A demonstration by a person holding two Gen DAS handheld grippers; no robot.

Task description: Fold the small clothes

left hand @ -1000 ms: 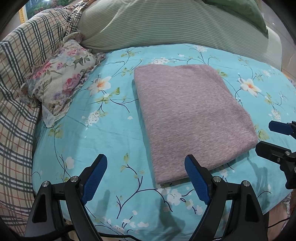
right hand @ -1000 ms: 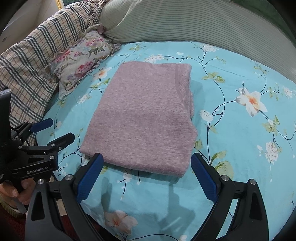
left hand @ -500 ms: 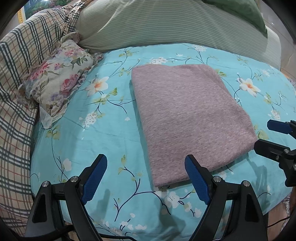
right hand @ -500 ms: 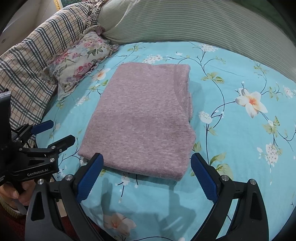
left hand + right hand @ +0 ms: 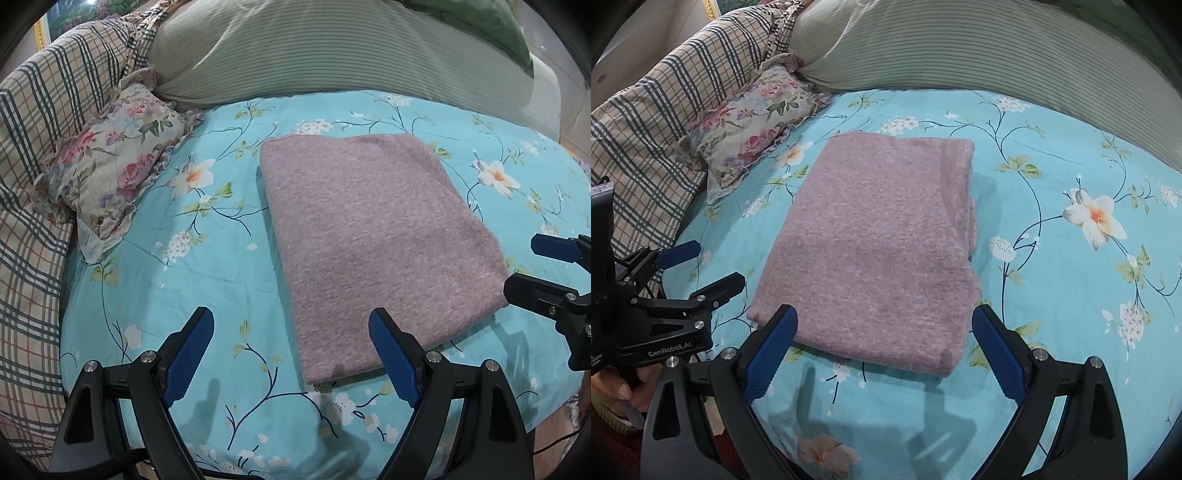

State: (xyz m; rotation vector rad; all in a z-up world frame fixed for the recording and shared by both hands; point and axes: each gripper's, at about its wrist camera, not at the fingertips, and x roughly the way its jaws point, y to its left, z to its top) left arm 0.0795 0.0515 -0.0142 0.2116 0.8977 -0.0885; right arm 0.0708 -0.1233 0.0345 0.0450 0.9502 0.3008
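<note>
A folded mauve knit garment lies flat on the turquoise floral bedsheet; it also shows in the right wrist view. My left gripper is open and empty, hovering just before the garment's near left corner. My right gripper is open and empty, hovering at the garment's near edge. The right gripper shows at the right edge of the left wrist view. The left gripper shows at the left of the right wrist view.
A floral pillow and a plaid quilt lie to the left. A striped green bolster runs along the back. The bed's front edge is just below the grippers.
Both grippers have drawn back a little from the garment and stayed open. The garment has not moved.
</note>
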